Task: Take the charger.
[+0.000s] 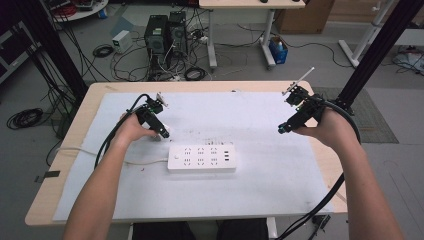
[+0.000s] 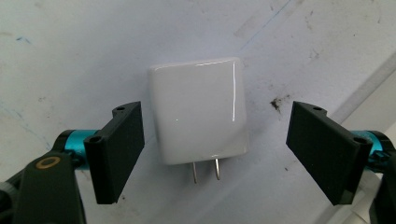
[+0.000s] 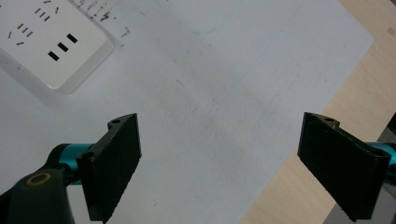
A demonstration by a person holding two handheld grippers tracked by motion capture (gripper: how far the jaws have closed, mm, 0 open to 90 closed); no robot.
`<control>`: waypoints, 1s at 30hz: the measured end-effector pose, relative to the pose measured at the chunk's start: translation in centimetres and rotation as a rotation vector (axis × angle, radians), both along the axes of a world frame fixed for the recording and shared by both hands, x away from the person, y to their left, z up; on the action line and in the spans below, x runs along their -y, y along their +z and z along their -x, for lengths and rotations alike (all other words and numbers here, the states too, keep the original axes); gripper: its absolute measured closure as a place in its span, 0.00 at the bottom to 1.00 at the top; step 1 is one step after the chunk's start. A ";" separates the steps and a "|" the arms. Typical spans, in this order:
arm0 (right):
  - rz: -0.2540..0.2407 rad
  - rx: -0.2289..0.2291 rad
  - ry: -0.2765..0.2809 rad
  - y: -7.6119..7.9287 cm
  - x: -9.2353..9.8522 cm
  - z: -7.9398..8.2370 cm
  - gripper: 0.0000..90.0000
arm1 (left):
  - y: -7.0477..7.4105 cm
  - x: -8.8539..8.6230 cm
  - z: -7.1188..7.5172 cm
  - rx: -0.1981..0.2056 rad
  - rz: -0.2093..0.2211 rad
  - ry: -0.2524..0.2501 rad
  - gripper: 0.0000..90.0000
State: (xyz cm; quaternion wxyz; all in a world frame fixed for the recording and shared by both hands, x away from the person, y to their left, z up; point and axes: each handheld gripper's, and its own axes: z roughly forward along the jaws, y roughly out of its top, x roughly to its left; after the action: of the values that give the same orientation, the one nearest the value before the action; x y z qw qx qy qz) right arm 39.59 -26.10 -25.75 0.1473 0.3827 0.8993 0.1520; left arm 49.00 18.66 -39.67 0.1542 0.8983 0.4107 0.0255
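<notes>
A white plug-in charger (image 2: 198,109) with two metal prongs lies flat on the white mat, prongs toward the camera. My left gripper (image 2: 217,156) stands open around it, one black jaw on each side with a gap to the charger. In the high view the left gripper (image 1: 161,132) sits just left of and behind the white power strip (image 1: 201,158), and the charger (image 1: 158,135) is a small white patch at its tip. My right gripper (image 1: 283,129) hovers open to the right of the strip, over bare mat (image 3: 210,116). The strip's corner (image 3: 51,44) shows at the upper left of the right gripper view.
The power strip's white cord (image 1: 100,155) runs left off the mat. The wooden table edge (image 3: 327,93) lies right of the right gripper. Behind the table, computer towers (image 1: 165,35) and tangled cables sit on the floor.
</notes>
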 end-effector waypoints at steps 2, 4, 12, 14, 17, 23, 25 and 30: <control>0.000 -0.005 -0.009 -0.1 0.1 0.0 0.14 | -0.4 -0.1 0.0 0.002 -0.012 0.016 0.22; 0.004 -0.002 -0.002 -0.1 0.2 -0.1 0.14 | -0.4 -0.1 -0.1 0.002 -0.016 0.011 0.22; 0.002 -0.007 -0.012 -0.2 0.1 0.0 0.14 | -1.2 0.0 -0.2 -0.013 -0.022 0.027 0.30; 0.004 -0.004 -0.005 -0.2 0.2 -0.1 0.14 | -1.3 0.1 -0.2 -0.014 -0.028 0.025 0.32; 0.000 -0.004 -0.010 -0.3 0.3 -0.1 0.14 | -1.4 0.2 -0.2 -0.010 -0.038 0.030 0.37; 0.004 -0.007 -0.010 -0.5 0.3 -0.1 0.14 | -1.4 0.1 -0.2 -0.002 -0.048 0.033 0.45; 0.000 -0.007 -0.013 -0.5 0.3 -0.1 0.14 | -1.4 0.1 -0.2 -0.005 -0.053 0.028 0.45; 0.008 -0.012 -0.018 -0.6 0.2 -0.1 0.14 | -1.4 0.0 -0.2 -0.005 -0.055 0.029 0.47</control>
State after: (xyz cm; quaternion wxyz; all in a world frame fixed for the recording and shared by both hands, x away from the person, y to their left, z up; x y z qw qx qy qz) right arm 39.73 -26.30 -26.31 0.1449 0.3910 0.8974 0.1446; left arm 49.22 18.65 -41.04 0.1281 0.8962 0.4232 0.0367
